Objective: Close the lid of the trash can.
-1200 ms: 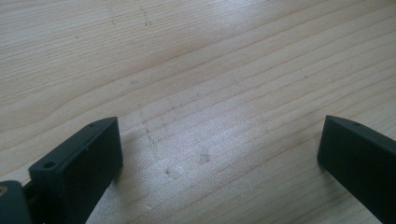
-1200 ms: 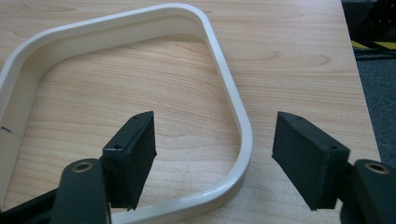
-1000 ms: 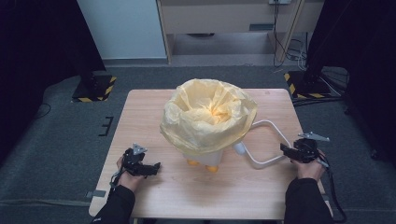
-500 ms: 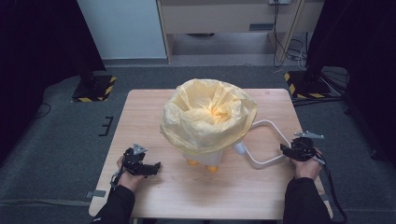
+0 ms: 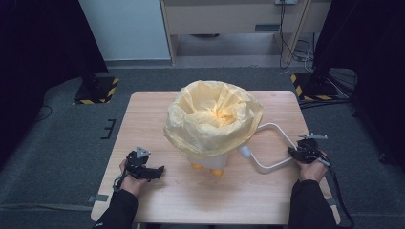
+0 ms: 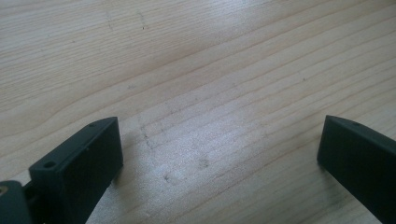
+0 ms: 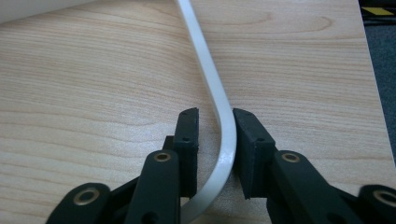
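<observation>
Right gripper [image 7: 215, 140] jaws closed round white handle [image 7: 219, 126], left gripper [image 6: 219, 154] spread wide over bare table [image 6: 196, 70]

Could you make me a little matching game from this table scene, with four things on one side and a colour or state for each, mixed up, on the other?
Things:
1. bag
2. handle
3. left gripper
4. right gripper

Colours or states:
A. white curved bar lying on the wood
B. jaws wide apart over bare table
C. pale yellow, crumpled, draped over the rim of the bin
D. jaws set close on either side of the curved bar

Right pairs: 1-C, 2-A, 3-B, 4-D
</observation>
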A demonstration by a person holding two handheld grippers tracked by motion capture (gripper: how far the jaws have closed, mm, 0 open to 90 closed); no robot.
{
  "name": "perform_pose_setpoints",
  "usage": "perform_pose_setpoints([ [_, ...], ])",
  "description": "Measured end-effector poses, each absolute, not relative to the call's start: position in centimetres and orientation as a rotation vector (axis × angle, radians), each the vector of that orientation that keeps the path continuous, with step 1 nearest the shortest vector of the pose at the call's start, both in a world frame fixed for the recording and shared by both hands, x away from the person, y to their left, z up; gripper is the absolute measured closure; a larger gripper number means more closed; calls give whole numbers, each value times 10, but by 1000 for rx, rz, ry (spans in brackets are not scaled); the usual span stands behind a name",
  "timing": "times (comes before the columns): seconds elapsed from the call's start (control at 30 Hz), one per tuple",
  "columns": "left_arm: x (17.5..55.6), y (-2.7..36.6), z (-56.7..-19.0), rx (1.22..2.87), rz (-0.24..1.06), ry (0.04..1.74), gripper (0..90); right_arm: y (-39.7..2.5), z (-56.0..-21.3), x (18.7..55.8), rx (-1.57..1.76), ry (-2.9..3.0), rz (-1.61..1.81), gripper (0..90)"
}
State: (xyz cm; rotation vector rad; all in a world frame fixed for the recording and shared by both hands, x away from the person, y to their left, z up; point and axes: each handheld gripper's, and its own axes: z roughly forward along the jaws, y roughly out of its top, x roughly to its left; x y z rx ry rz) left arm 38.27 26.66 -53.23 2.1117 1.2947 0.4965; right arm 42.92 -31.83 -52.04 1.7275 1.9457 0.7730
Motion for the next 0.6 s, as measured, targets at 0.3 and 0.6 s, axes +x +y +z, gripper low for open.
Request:
perform_pose_setpoints([
  [0.3, 383, 266, -532, 2115, 494, 1294, 0, -315, -516, 429, 1760, 1940, 763, 797],
  [0.6, 383, 266, -532, 2115, 494, 1295, 0, -318, -501, 426, 1786, 1810, 839, 796],
])
